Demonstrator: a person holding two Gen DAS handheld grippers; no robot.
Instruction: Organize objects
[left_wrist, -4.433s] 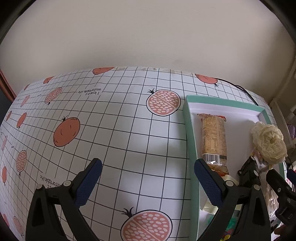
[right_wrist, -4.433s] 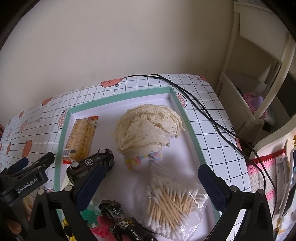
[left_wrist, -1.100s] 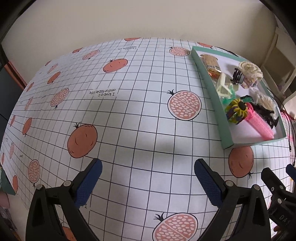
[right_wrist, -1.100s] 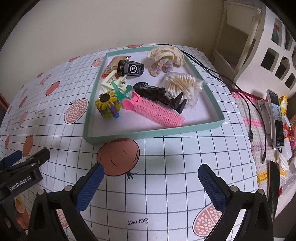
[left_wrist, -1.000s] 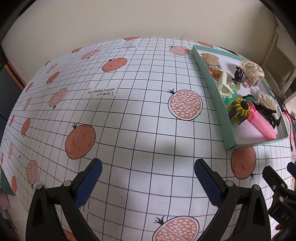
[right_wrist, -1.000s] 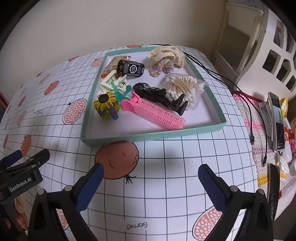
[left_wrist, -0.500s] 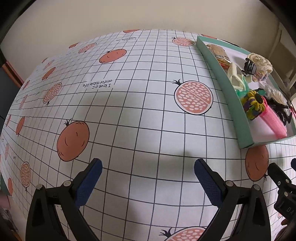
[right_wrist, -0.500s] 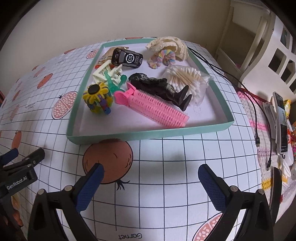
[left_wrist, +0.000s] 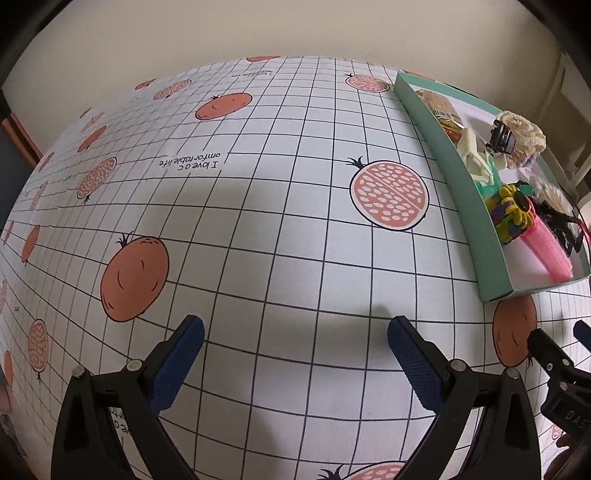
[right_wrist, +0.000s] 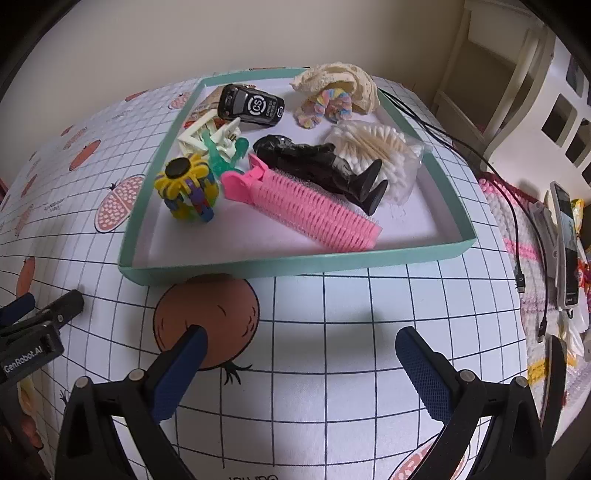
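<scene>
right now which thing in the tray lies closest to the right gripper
The pink hair roller comb: its far end nearly reaches the tray's near wall, ahead of the black figure behind it.

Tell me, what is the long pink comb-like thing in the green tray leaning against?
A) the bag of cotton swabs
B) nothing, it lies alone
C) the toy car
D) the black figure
D: the pink comb-like thing lies right against the black figure behind it.

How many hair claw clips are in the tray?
2: a cream claw clip left of centre, below the black device, and a teal claw clip overlapping it, touching the pink roller comb. More may hide underneath.
</scene>
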